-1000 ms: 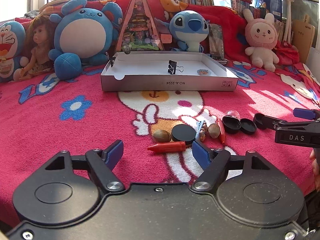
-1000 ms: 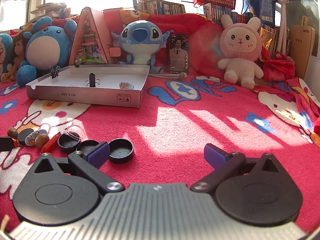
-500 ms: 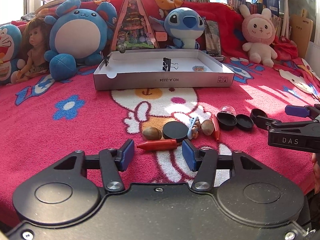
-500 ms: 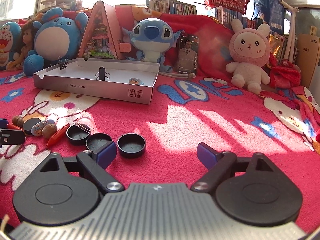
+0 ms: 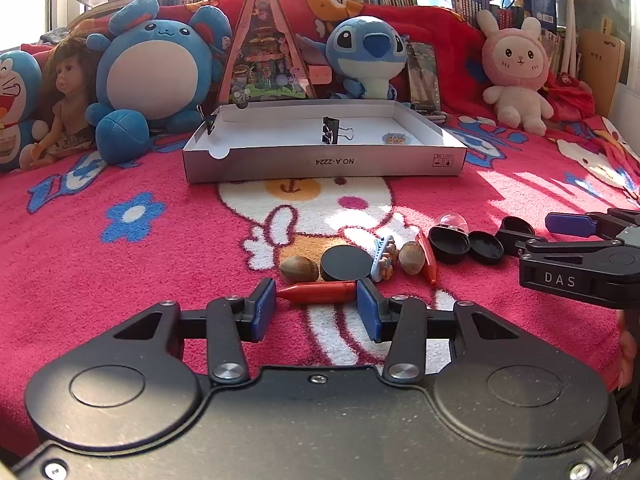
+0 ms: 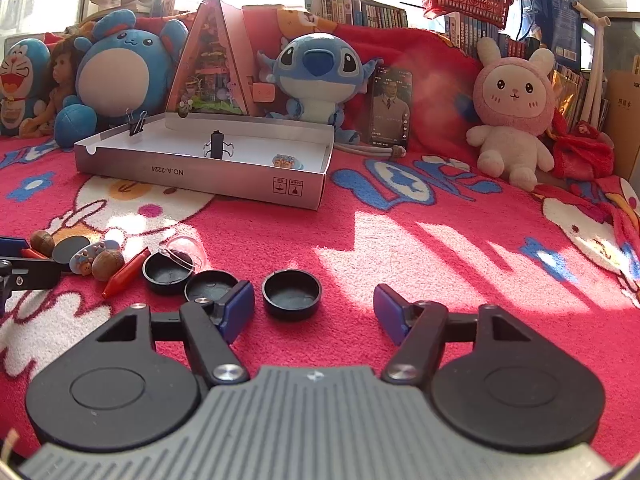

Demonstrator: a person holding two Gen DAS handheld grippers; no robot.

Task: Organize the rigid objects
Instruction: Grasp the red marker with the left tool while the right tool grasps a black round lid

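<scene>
A red crayon [image 5: 318, 292] lies on the pink blanket between the blue pads of my left gripper [image 5: 316, 300], which is open with the jaws around its two ends. Behind it lie two nuts [image 5: 299, 269], a black disc [image 5: 340, 264], a small figure clip [image 5: 382, 254], a second red crayon [image 5: 427, 254] and black caps [image 5: 449, 239]. My right gripper [image 6: 314, 310] is open and empty, with a black cap [image 6: 291, 294] just ahead between its fingers. The white box [image 5: 324, 160] stands further back and holds a binder clip [image 5: 332, 130].
Plush toys [image 5: 156, 68], a doll [image 5: 66, 96] and a triangular model house [image 5: 266, 52] line the back behind the box. A pink rabbit plush [image 6: 514, 108] sits at the right. The right gripper shows at the right edge of the left wrist view [image 5: 580, 256].
My left gripper has moved forward and narrowed, so its pads now flank the red crayon. My right gripper has moved forward toward the black cap.
</scene>
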